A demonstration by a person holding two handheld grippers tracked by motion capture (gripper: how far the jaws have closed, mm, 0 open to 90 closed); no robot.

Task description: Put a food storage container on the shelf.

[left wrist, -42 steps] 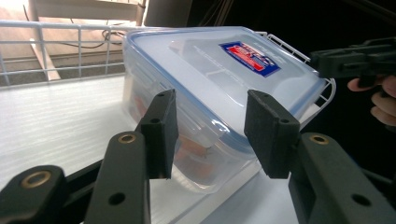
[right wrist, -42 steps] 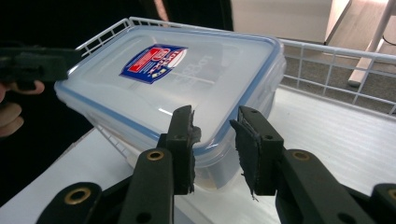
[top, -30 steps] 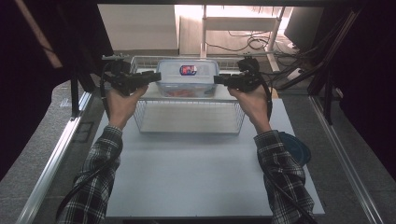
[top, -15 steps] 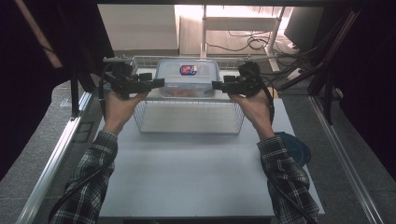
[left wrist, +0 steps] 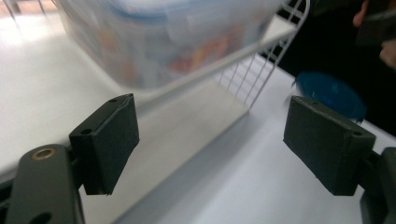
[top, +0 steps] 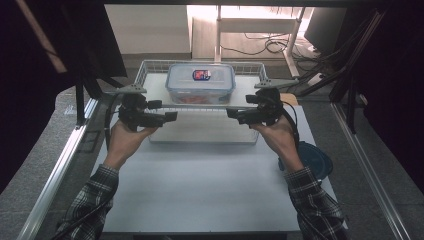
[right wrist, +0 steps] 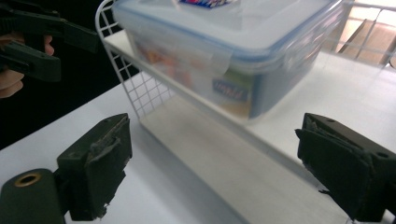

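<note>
The box (top: 200, 82) sits on the wire shelf (top: 150, 70), just past both grippers. It looks hard, smooth and a bit heavy, so hold its two short sides. The left gripper (top: 169, 116) and right gripper (top: 231, 113) have just been opening, with nothing between them.

1. Clear box (top: 200, 84), blue-rimmed lid, red-and-blue label, beyond the black fingers (left wrist: 109, 140).
2. White wire rack (top: 252, 70).
3. Blue bowl (top: 315, 159) beside the right fingers (right wrist: 98, 165).
4. Pale grey surface (top: 200, 190).
5. Plaid sleeves (top: 315, 205).
</note>
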